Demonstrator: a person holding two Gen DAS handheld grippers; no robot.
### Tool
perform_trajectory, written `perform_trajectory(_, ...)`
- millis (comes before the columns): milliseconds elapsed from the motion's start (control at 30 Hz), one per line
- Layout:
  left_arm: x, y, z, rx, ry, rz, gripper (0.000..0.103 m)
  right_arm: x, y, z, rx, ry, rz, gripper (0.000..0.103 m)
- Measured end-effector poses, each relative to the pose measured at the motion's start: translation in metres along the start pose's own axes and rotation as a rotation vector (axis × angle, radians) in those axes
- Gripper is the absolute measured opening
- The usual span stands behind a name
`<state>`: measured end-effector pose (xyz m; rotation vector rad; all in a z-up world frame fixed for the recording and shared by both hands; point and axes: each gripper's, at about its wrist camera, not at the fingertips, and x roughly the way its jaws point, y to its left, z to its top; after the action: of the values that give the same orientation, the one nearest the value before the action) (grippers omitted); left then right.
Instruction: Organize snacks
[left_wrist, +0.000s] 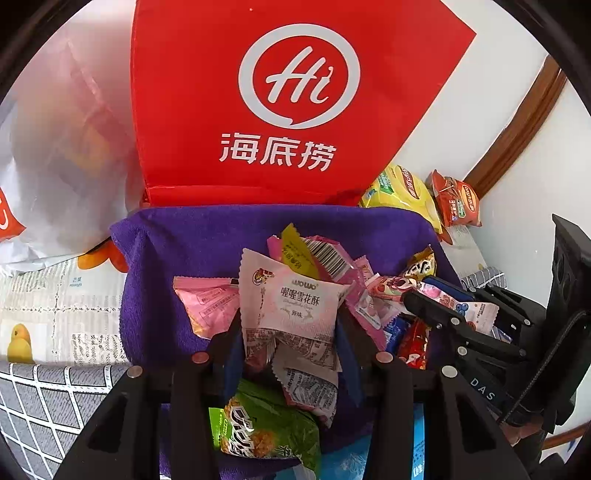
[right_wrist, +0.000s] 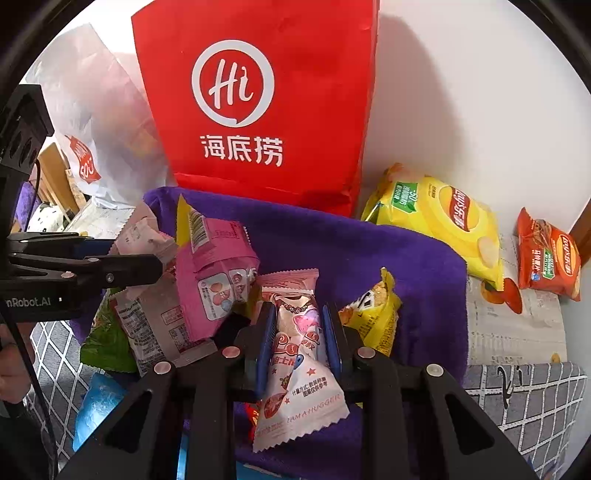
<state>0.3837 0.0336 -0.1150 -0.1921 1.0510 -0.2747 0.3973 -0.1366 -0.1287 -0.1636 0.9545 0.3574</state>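
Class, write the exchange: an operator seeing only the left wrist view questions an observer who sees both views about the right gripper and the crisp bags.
Operator: My left gripper holds the pale pink square packet. How does the right gripper grip?
Observer: It is shut across the middle of a pale pink cartoon-print sachet.
Operator: Do the yellow crisp bag and orange crisp bag touch?
Observer: No; they lie slightly apart on the newspaper-print cover.
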Motion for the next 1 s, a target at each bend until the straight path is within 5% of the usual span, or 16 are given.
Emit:
perform_trajectory(500, -0.047, -0.026, 0.000, 0.083, -0.079, -0.006, 0.077, -0.061, 0.007, -0.001, 0.082, -0.081, -0.050, 0.052)
perform_trajectory(1000, -0.137, -0.049, -0.051, 0.076, -0.168, 0.046, 0.089, -0.157, 0.028, -0.032, 0.193, -0.142, -0.093, 0.063)
